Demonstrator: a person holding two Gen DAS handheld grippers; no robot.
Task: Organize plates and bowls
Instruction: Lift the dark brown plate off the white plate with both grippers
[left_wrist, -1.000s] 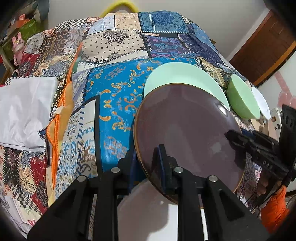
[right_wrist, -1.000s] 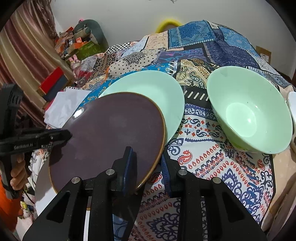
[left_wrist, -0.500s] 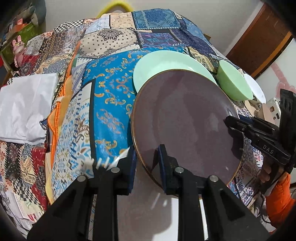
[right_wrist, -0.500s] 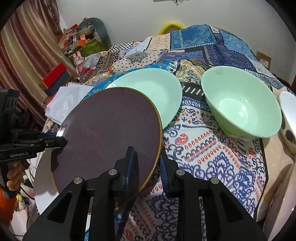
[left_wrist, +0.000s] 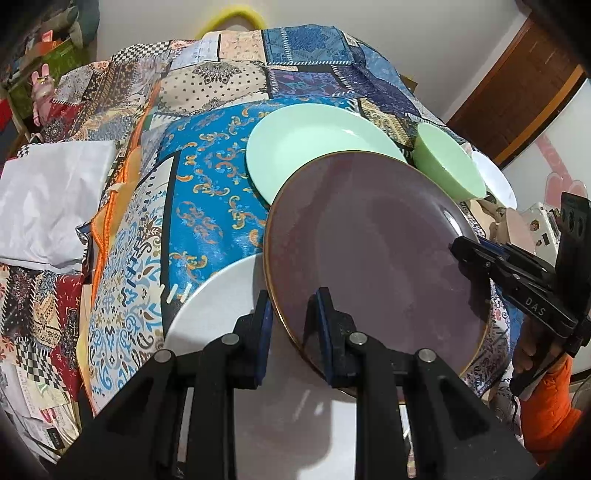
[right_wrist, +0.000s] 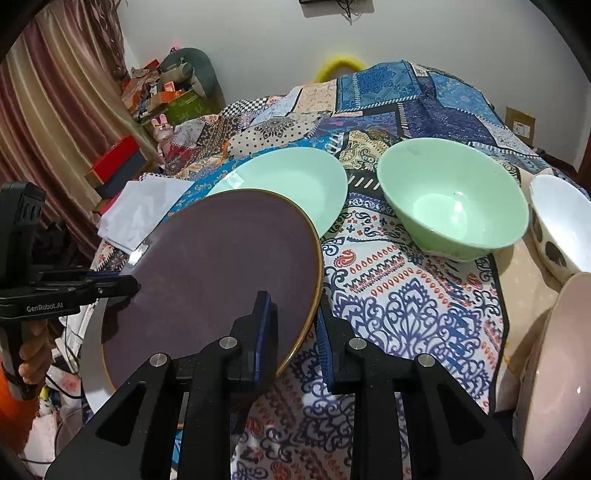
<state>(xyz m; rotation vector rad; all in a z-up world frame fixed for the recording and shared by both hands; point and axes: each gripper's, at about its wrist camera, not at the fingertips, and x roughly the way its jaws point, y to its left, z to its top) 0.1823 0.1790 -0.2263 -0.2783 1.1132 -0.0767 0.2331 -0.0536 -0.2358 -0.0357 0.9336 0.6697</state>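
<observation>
While both fingers (left_wrist: 293, 325) (right_wrist: 295, 325) stay clamped on purple plate (left_wrist: 369, 251), plate lifted, white plate (left_wrist: 221, 295) newly exposed beneath.

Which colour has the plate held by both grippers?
Dark purple plate with a thin gold-brown rim; clearest in the right wrist view.

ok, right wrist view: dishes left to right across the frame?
purple plate → mint plate → green bowl → white bowl. The pink dish at the right edge sits nearer the camera.
</observation>
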